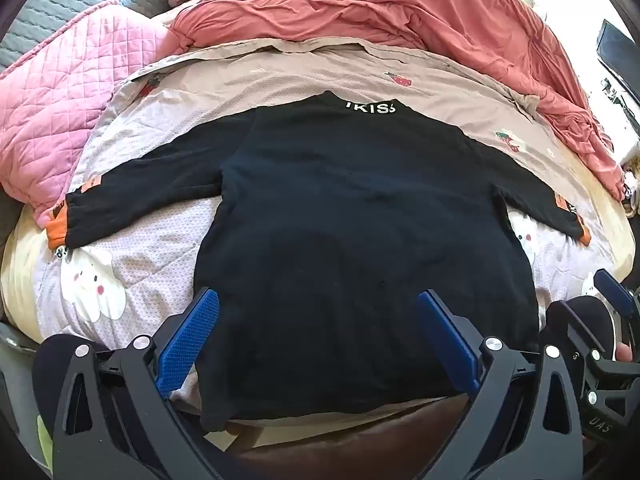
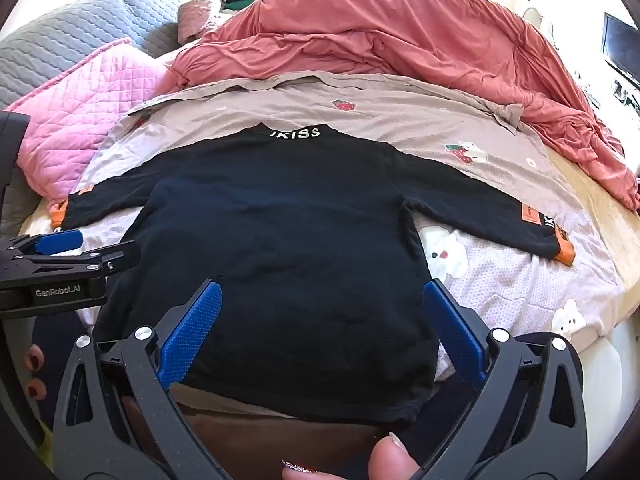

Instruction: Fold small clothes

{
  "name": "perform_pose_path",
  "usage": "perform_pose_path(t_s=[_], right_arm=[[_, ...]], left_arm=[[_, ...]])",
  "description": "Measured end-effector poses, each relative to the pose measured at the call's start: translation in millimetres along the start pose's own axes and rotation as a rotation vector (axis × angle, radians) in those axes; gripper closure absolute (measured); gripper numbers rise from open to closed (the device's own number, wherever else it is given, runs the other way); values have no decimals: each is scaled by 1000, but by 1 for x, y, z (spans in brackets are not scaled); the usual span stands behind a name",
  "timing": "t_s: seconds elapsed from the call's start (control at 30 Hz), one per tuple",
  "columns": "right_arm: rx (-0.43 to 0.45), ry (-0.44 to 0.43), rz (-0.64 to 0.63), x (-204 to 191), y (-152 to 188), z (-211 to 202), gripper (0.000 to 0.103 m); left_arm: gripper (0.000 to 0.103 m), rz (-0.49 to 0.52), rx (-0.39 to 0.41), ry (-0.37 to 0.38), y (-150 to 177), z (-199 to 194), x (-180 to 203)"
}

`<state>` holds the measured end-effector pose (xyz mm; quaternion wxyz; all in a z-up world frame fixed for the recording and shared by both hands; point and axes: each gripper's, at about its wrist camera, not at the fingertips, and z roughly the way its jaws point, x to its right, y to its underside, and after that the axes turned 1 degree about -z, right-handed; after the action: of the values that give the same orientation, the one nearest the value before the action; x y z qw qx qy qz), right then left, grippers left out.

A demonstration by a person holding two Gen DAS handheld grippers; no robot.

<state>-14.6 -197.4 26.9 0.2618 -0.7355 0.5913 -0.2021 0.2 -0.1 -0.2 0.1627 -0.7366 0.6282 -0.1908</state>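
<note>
**Shirt laid flat, fold not started – both grippers open over hem**

Bed (image 1: 168, 240) w/ pale cartoon-print sheet fills both views; coral duvet (image 1: 400, 28) bunched at far side, pink quilted blanket (image 1: 68, 112) far left. None of it in the way.

Black long-sleeve top (image 1: 352, 220) lies flat on the sheet, neck w/ white lettering at far end, hem toward the person and hanging a bit over the bed edge. Both sleeves spread out sideways: left sleeve (image 1: 152, 196), right sleeve (image 2: 480, 216), orange cuffs at the ends.

L gripper (image 1: 318, 316) above the hem's left part, fingers spread wide, nothing between pads. R gripper (image 2: 322, 304) above the hem's right part, same: wide open, empty. Whether the tips touch the cloth, can't tell.

Step, by my read: pre-fold, garment spread, no crease made yet. Next prob. needs a sleeve or side edge pinched and brought across the body toward the centre; grip should take both cloth layers, else the panel slides and bunches.
</note>
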Motion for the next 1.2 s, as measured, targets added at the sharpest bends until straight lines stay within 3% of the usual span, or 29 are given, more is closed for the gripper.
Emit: perform_pose_path(t_s=[1.2], right_arm=[[14,21,-12,-4,2,-6,8]], left_arm=[[4,27,14,3,5,0,9]])
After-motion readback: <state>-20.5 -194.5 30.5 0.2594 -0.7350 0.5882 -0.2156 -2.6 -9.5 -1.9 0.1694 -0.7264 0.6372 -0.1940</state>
